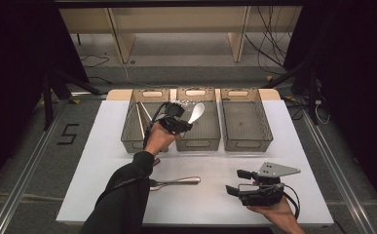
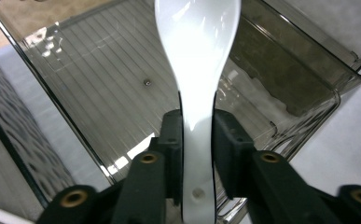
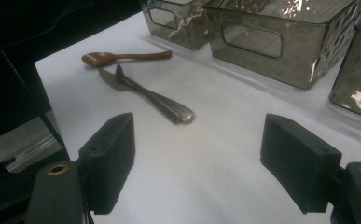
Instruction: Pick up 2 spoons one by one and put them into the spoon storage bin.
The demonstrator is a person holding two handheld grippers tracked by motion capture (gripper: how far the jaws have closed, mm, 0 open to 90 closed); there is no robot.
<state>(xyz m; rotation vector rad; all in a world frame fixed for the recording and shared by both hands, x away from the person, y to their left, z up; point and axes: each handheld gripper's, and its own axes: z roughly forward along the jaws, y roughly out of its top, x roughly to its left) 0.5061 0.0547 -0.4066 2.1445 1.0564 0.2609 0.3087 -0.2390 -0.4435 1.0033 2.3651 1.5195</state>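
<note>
The left tongs [image 1: 185, 122] grasp a glossy white plastic spoon [image 1: 196, 112] by its handle, the two black pads pressed against either side of it; in the left gripper view the spoon [image 2: 197, 60] runs straight up from between the jaws, its bowl cut off by the top edge and its handle end hidden under the frame's lower edge; beneath and beyond the jaws lies the ribbed floor of the middle smoky translucent plastic bin [image 2: 99, 93], so the spoon hangs over that bin [image 1: 214, 129], not touching it as far as can be told. The right tongs [image 1: 235, 181] stand released, jaws wide apart with bare table between them; ahead of them in the right gripper view lie a steel fork and knife [image 3: 145, 95] stacked so closely that the two are hard to separate, and just past those a dark brown wooden spoon [image 3: 122, 57], partly hidden in the high view behind the person's left sleeve [image 1: 127, 190]. The left bin [image 1: 132, 129] holds thin pale sticks too small to identify; the right bin [image 1: 247, 124] sits well beyond the right tongs. The table is a white sheet [image 1: 103, 165] over a pale wooden top; round it are dark surroundings, grey floor with metal rails, loose cables and a pale wooden bench behind.
</note>
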